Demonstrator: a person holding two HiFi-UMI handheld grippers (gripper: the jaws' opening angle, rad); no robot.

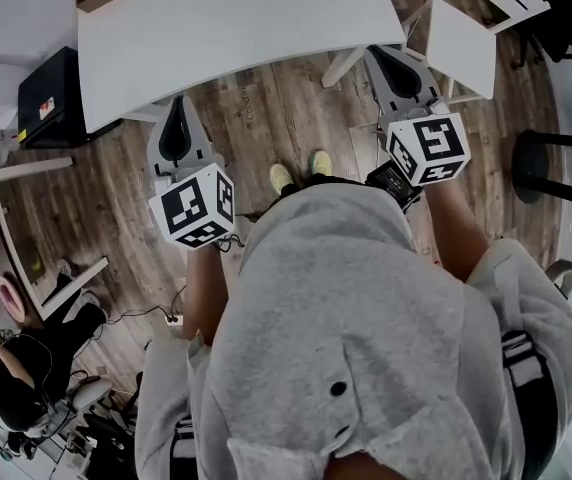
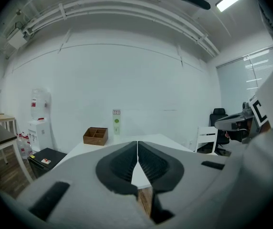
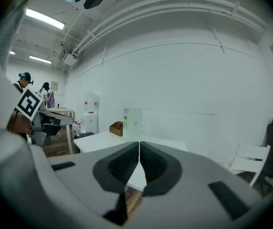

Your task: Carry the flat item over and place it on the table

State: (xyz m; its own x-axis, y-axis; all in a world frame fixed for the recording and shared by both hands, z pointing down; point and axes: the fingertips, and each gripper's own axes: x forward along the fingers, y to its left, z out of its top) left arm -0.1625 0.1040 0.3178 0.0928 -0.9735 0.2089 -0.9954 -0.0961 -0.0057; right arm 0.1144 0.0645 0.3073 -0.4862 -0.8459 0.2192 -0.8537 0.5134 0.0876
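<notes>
I am looking down at two grippers, one in each of the person's hands. The left gripper [image 2: 137, 149] is holding its two jaws pressed shut with nothing between them. The right gripper [image 3: 139, 151] is doing the same: jaws tight together and empty. Each gripper is carrying one marker cube, so I am counting two cubes, one on the left [image 1: 194, 206] and one on the right [image 1: 428, 148].

Both grippers are pointing at one white table [image 1: 236, 28] just ahead. One wooden box [image 2: 95, 136] is sitting at the far left corner of the table. Near that box, one thin pale flat sheet [image 3: 132, 123] with a green dot is standing upright at the back of the table, by the wall. I cannot tell if it is resting on the table or stuck to the wall. Neither gripper is touching it.

One white chair [image 1: 461, 38] is standing at the right end of the table. One black box [image 1: 46, 96] is sitting on the wood floor at the left end. Two yellow shoes [image 1: 281, 176] are peeking out below the person's grey hoodie [image 1: 366, 328]. One other person [image 1: 16, 378] is sitting far off at the lower left.
</notes>
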